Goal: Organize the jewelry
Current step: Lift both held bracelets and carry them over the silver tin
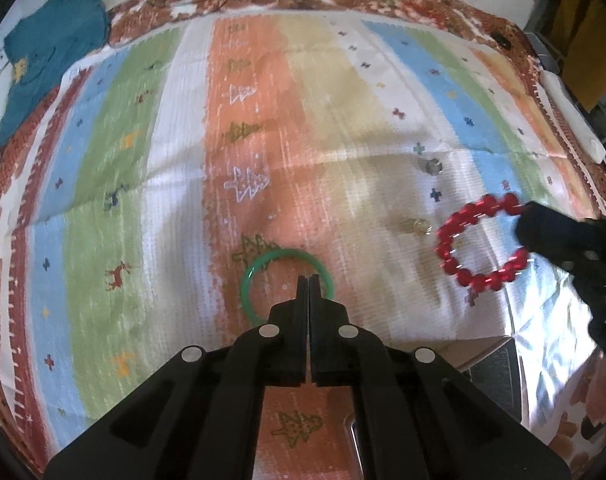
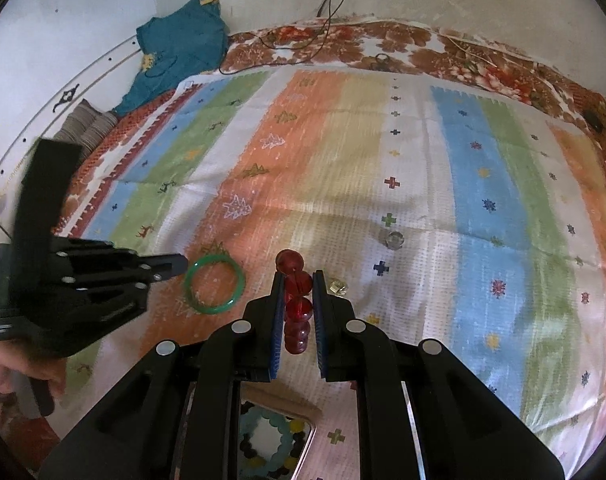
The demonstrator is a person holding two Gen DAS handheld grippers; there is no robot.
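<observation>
Striped cloth (image 1: 343, 92): R tool (image 2: 299, 280) pinching red bracelet (image 2: 298, 306), L tool (image 1: 307, 280) pressed together.

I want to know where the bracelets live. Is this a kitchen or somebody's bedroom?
Probably a bedroom, on a bed. A striped cloth with little trees covers a flowery sheet that runs up to a wall, and a teal shirt lies in the corner. Nothing here looks like a kitchen.
</observation>
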